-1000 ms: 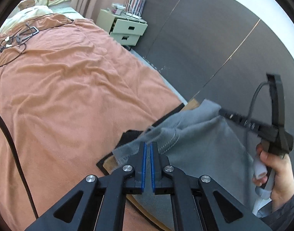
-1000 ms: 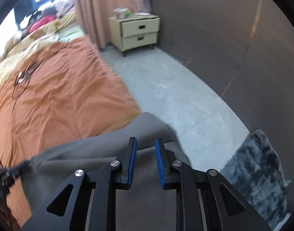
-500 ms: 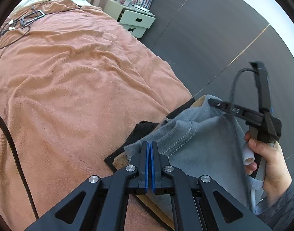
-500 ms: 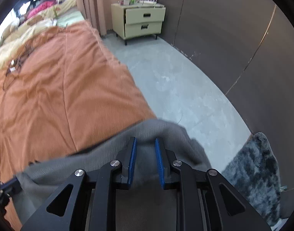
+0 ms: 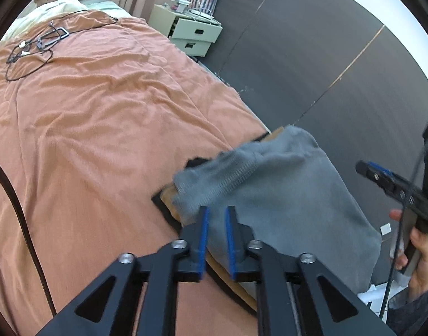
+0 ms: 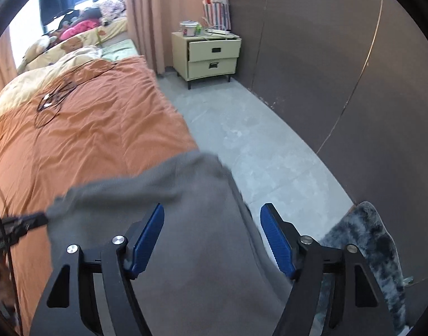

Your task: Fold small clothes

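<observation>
A small grey garment (image 5: 272,193) lies folded over a black-edged brown board (image 5: 169,196) at the near right corner of the bed; it also fills the lower middle of the right wrist view (image 6: 191,224). My left gripper (image 5: 215,215) is slightly open just behind the garment's near edge, nothing between its blue pads. My right gripper (image 6: 212,218) is wide open above the garment, holding nothing; it also shows at the right edge of the left wrist view (image 5: 382,176), apart from the cloth.
An orange bedspread (image 5: 102,117) covers the bed, with a black cable and glasses (image 5: 34,47) at its far end. A pale nightstand (image 6: 211,56) stands by the dark wall. Grey floor (image 6: 242,134) and a dark shaggy rug (image 6: 362,238) lie to the right.
Both grippers have let go of the grey garment and opened, the right one wide. The garment has dropped onto the board, and the right gripper has drawn back from it.
</observation>
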`<move>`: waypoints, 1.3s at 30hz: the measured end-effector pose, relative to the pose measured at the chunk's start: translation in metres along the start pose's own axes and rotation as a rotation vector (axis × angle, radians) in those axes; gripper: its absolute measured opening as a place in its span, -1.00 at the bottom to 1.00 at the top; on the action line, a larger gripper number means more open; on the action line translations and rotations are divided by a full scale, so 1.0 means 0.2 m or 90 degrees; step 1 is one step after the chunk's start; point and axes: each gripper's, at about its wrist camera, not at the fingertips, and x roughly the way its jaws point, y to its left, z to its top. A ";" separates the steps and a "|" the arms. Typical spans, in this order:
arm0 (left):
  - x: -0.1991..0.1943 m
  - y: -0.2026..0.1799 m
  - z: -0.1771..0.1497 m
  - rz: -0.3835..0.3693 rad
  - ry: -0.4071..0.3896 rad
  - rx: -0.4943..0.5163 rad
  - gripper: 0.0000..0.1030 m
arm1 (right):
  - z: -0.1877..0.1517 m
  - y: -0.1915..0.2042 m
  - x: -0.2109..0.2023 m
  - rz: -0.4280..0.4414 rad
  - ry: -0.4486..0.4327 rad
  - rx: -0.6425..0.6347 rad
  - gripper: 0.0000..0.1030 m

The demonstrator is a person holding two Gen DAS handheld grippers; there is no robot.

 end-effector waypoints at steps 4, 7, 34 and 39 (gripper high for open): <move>-0.03 -0.06 -0.07 0.002 0.008 0.001 -0.47 | -0.20 -0.05 -0.09 0.011 0.017 -0.004 0.35; -0.03 -0.11 -0.13 0.004 0.025 0.009 -0.46 | -0.30 -0.11 -0.11 0.001 0.037 -0.006 0.35; 0.01 -0.53 -0.58 0.023 0.124 0.115 0.22 | -0.65 -0.11 -0.27 -0.045 0.015 0.059 -0.21; 0.06 -0.54 -0.64 0.020 0.134 0.141 0.28 | -0.71 -0.26 -0.15 -0.045 0.023 0.124 -0.36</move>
